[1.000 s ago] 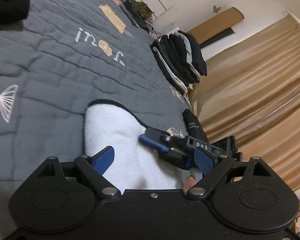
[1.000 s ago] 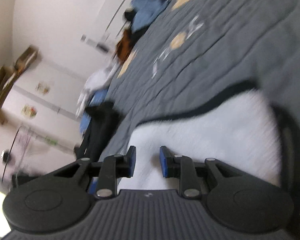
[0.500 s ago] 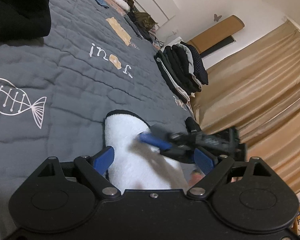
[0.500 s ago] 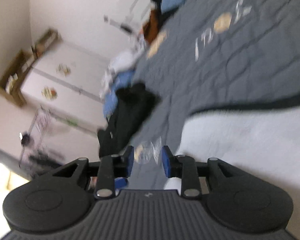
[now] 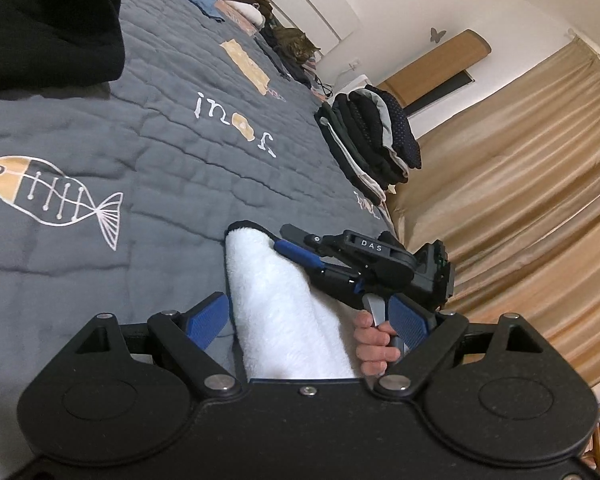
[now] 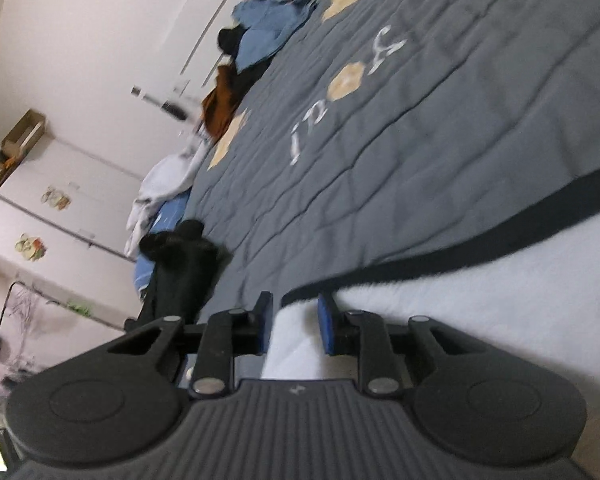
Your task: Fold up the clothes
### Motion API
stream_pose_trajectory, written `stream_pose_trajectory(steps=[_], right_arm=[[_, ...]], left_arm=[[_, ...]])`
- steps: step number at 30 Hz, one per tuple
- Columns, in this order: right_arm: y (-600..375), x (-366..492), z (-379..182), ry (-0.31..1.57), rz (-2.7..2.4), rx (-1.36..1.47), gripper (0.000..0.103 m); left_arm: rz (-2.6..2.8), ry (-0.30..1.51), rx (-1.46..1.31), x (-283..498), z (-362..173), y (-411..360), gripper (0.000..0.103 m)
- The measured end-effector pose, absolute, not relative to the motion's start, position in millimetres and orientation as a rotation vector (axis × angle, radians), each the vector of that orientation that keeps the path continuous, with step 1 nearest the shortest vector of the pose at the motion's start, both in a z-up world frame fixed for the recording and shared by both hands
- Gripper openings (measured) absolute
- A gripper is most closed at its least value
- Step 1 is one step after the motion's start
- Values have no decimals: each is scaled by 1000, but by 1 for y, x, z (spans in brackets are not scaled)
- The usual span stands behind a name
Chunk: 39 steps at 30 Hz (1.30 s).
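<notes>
On the grey quilted bedspread [image 5: 148, 152] lies the white fleece garment with a dark edge [image 5: 276, 304], folded into a long narrow roll that runs from under the left gripper [image 5: 308, 320] away toward the curtain side. Compared with a second ago, the left wrist view has slid along the bed: the printed fish [image 5: 48, 192] now shows whole where only a butterfly outline sat before, and the black garment [image 5: 48, 20] at the top left fills far more of the corner. The white roll looks narrower than it did, and the right gripper [image 5: 296, 246] has shifted from the roll's middle to its far tip.

The left gripper's blue fingers [image 5: 206, 320] stand wide apart, straddling the roll's near end without pressing on it. The right gripper, held by a hand [image 5: 374, 344] on its trigger, lies low and nearly level across the fabric. In the right wrist view its jaws are closing, with the dark-edged corner of the garment [image 6: 300, 300] between the pads [image 6: 326, 328]; whether they pinch it yet I cannot tell. A stack of folded dark clothes [image 5: 372, 140] sits near the bed's far edge
</notes>
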State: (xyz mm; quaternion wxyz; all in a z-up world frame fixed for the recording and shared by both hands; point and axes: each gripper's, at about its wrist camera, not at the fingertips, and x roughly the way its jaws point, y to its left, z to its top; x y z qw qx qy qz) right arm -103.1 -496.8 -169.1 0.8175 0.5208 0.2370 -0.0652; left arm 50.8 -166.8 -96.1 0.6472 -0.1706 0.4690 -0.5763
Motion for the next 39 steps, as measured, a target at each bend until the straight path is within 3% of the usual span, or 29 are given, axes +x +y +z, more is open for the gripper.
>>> stream_pose_trajectory(steps=[13,21,27,32,39], right_arm=[[-473,-126,-153,545,76,1155,35],[-468,-182,-156,592,21,1098,34],[-472,-249,-154,525,-98,1120,34],[-453,-292,-133,478,-142,1056,35],[-396,-324,-124,486,-131,935,37]], left_arm=[[-1349,1058,-390,33,-88,-166,86],[-1430,1064,-311,-14,-86,-170,87],[-1442,1066,-266,-48,-88,-165,87],[-1395,964,-182,-82,-80,-149,87],[-1252,613,337,-156,-74,-136,85]])
